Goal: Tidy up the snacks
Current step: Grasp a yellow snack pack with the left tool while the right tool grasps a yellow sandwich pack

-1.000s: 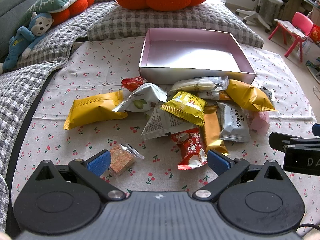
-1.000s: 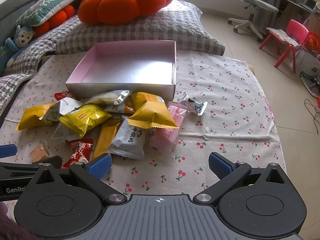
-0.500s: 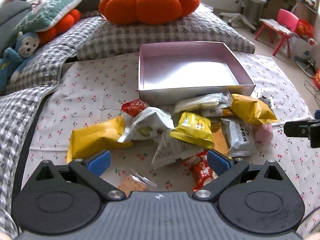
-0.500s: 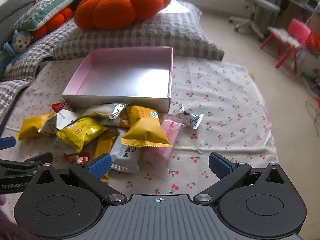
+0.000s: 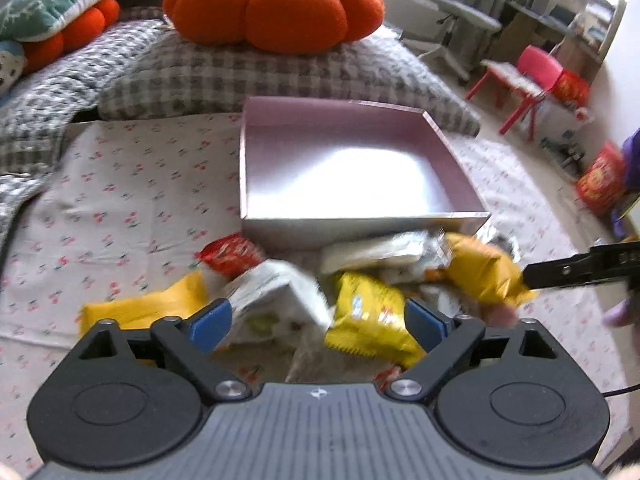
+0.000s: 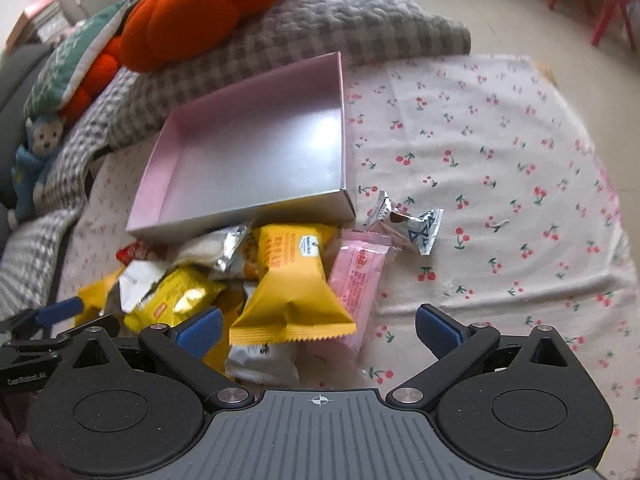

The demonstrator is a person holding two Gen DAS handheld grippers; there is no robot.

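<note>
Bright daylight, glare on box floor (image 5: pixel 352 176); left view motion-blurred, fisheye bending at edges

Under my tongs, the cherry-print cloth (image 6: pixel 500 152), bearing the pink box (image 6: pixel 256 152) and my heaped snack packets (image 6: pixel 288 280).

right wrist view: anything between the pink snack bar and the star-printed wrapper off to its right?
Nothing but bare cherry-print cloth. In the right wrist view the pink bar sits at the pile's edge, and the star wrapper lies just beyond its top corner.

We've got an orange pumpkin cushion (image 5: pixel 276 4) on a checked pillow (image 5: pixel 248 76) – red kids' chair (image 5: pixel 536 76) further back
</note>
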